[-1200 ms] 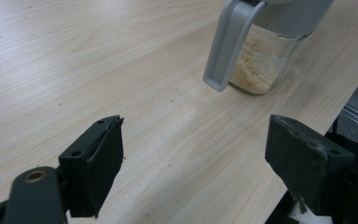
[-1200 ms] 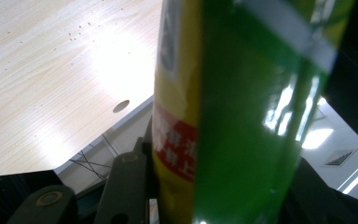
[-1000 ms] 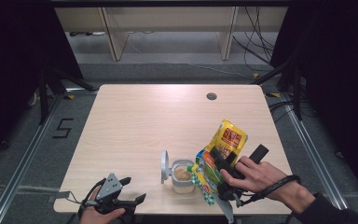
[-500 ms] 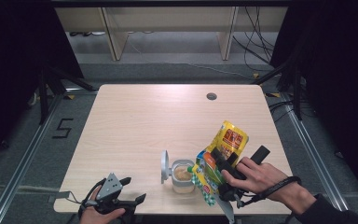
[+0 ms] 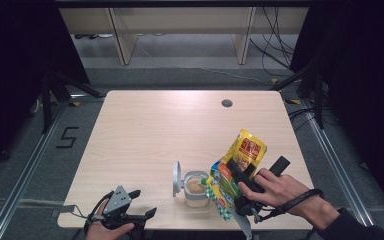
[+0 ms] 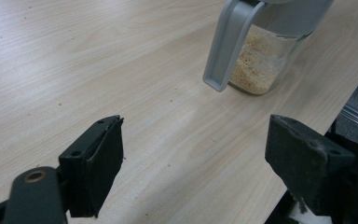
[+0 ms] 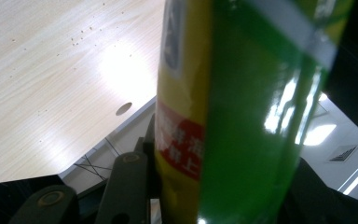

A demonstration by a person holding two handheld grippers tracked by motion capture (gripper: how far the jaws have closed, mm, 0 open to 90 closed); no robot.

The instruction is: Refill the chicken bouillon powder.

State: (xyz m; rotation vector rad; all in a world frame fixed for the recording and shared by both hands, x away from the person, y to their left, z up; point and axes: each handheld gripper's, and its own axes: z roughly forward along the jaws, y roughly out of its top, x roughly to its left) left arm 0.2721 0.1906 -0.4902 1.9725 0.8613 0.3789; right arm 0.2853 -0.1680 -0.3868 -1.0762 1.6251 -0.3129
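At the near edge of the pale wooden tabletop (image 5: 145, 125), the left tongs (image 5: 142, 216) lie level with jaws released, while the right tongs (image 5: 240, 192), under a hand bent at the wrist, grasp a tilted yellow-and-green foil pouch (image 5: 240, 160) just beside the open clear jar of beige crumbs (image 5: 196, 189). The pouch's red label writing is unreadable. Beyond the tabletop, a "5" (image 5: 68, 136) marks the grey floor.
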